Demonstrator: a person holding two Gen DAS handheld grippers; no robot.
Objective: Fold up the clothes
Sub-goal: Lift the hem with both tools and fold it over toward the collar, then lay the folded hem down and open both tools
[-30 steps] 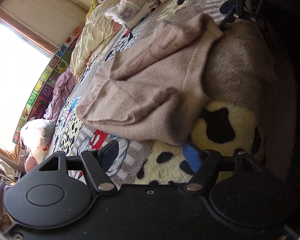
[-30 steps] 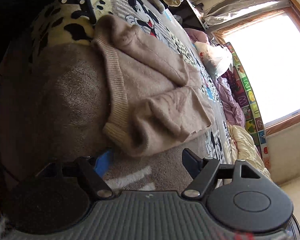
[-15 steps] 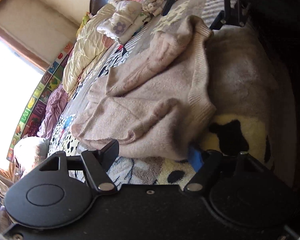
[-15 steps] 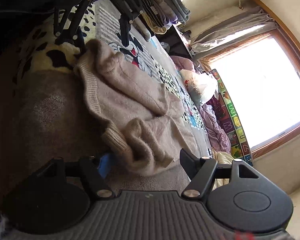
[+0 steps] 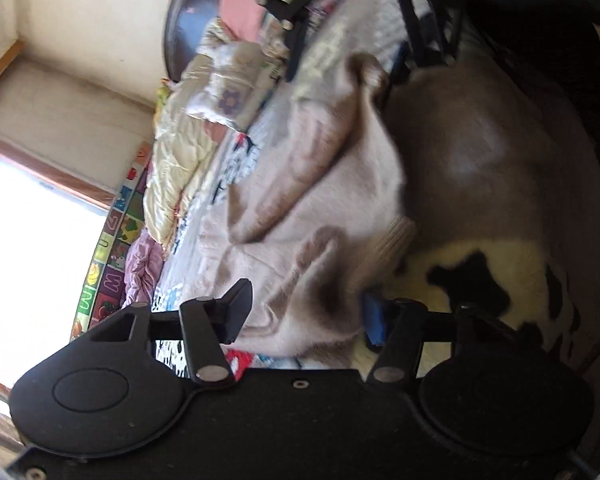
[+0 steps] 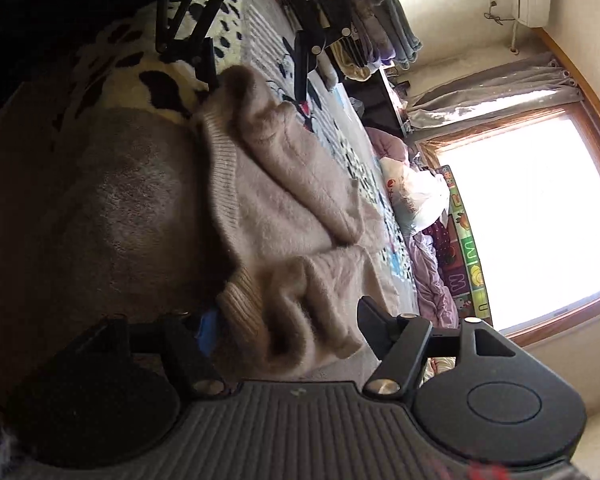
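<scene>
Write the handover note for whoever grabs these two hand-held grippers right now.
Left hand-held gripper: jaws have just been closing around a bunched corner of the beige sweater; grip not clearly made.
Right hand-held gripper: also closing in, with the other hem corner between its fingers.
The sweater lies crumpled on the patterned blanket, ribbed hem toward the grippers.
Done: both corners reached.
Left: clamp, lift, spread, fold.
</scene>
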